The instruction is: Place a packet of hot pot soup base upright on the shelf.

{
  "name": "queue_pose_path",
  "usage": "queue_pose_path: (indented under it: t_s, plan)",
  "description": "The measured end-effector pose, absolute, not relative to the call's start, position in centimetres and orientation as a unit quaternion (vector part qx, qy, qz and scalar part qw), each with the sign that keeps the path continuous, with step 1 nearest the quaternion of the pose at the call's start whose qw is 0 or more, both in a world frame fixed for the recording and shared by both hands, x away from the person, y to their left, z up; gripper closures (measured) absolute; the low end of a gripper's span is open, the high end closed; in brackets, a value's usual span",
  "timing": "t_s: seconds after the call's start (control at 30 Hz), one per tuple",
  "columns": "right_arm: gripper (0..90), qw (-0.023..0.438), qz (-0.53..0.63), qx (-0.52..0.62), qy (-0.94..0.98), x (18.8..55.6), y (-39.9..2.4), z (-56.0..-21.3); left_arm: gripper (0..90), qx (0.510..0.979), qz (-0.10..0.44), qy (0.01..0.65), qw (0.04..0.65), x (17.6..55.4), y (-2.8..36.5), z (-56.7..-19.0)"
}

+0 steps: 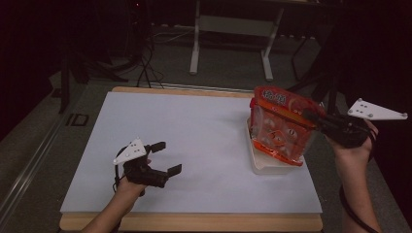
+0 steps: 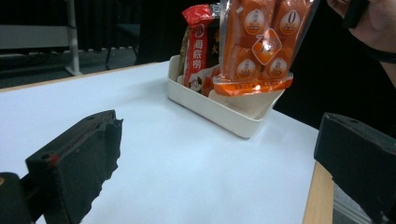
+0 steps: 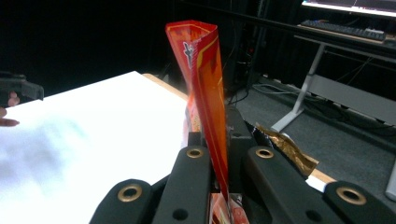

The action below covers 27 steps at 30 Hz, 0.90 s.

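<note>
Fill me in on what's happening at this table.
A person works with a hand-held gripper in each hand. The right hand-held gripper is shut on an orange snack bag, holding it upright over a cream tray that already holds a red packet. The left hand-held gripper hangs open above the white tabletop, holding nothing.

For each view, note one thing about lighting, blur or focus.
High view: dim, dark surroundings, white table brightest. Left gripper view: near tool pads soft, orange snack bag fairly sharp. Right gripper view: table washed out with a blurred patch, black background.
</note>
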State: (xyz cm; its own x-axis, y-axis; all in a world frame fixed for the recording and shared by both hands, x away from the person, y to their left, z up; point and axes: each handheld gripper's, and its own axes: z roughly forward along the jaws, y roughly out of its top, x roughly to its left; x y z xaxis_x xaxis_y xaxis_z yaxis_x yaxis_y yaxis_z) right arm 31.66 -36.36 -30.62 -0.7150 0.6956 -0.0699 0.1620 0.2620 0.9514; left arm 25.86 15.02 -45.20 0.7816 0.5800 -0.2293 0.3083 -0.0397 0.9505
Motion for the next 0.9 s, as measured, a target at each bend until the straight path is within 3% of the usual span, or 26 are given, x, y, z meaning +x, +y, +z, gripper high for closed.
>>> queue_pose_path:
  t_s: [0.43, 0.9]
  plan:
    - [90.0, 0.237, 0.527, 0.295, 0.761, 32.8, -35.7, -32.5, 0.8, 0.721, 0.11, 0.31, 0.609, 25.7, 15.2, -47.9]
    - [90.0, 0.231, 0.535, 0.308, 0.752, 32.2, -36.9, -33.6, 0.8, 0.721, 0.106, 0.321, 0.605, 25.8, 15.3, -48.5]
